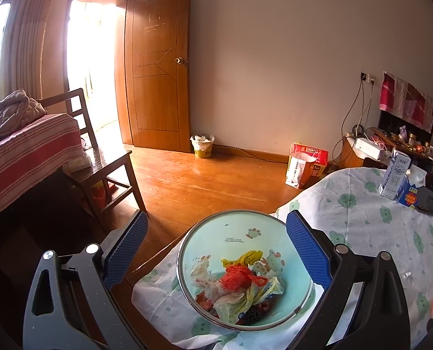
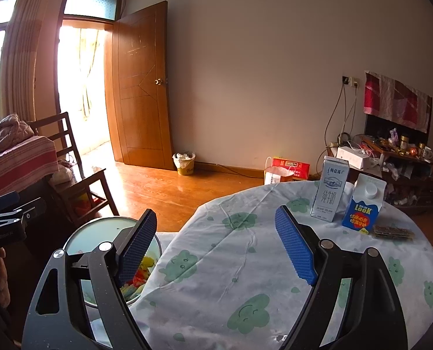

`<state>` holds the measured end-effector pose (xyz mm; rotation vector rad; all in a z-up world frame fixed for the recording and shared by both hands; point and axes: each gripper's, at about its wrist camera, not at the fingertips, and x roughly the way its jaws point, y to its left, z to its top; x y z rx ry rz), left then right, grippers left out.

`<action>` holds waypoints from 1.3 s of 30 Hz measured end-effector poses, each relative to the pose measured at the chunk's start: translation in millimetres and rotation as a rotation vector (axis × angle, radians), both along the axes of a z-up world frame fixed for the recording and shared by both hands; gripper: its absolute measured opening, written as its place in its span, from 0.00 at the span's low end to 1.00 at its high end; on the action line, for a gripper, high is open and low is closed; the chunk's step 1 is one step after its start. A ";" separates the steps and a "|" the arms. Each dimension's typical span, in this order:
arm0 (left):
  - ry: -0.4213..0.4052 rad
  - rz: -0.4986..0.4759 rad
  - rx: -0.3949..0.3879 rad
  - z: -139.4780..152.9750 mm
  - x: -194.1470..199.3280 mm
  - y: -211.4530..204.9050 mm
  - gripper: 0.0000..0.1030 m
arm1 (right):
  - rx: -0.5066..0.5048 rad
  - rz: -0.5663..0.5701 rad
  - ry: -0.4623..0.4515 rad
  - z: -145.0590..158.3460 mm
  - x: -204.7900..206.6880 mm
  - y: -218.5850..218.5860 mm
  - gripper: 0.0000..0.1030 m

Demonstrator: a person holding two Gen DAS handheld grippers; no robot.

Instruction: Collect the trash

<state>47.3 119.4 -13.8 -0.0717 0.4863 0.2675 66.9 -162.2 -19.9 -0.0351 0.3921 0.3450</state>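
A light-blue bin [image 1: 234,224] with a metal rim stands at the table's left edge and holds crumpled wrappers, a red net [image 1: 237,278] and yellow plastic. My left gripper [image 1: 216,227] is open above it, its fingers either side of the rim. The bin [image 2: 100,230] also shows at the lower left of the right wrist view. My right gripper [image 2: 216,218] is open and empty over the tablecloth [image 2: 231,262]. A grey-white milk carton [image 2: 330,189], a blue Look carton [image 2: 363,202] and a flat dark wrapper [image 2: 394,231] are on the table's far right.
A wooden chair [image 1: 105,169] and a striped bed [image 1: 27,151] are on the left. A yellow floor bin [image 1: 202,145] stands by the open door. A paper bag and a red box [image 1: 306,164] sit by the wall. A cluttered cabinet [image 2: 400,160] is at the right.
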 end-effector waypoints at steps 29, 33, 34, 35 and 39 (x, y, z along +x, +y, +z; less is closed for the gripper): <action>0.033 -0.023 0.029 -7.3 3.9 -11.1 0.91 | 0.004 -0.004 0.008 -3.0 -4.8 3.5 0.83; 0.039 -0.018 0.036 -8.7 5.5 -12.6 0.91 | 0.004 -0.005 0.010 -4.4 -5.5 2.5 0.83; 0.039 -0.015 0.038 -8.4 5.9 -12.8 0.91 | 0.004 -0.007 0.008 -4.9 -6.2 2.0 0.83; 0.038 -0.014 0.041 -8.4 5.8 -13.2 0.91 | 0.003 -0.007 0.008 -4.8 -5.9 1.9 0.83; 0.034 -0.028 0.050 -7.8 5.4 -16.6 0.91 | 0.005 -0.010 0.004 -6.1 -5.9 -0.4 0.83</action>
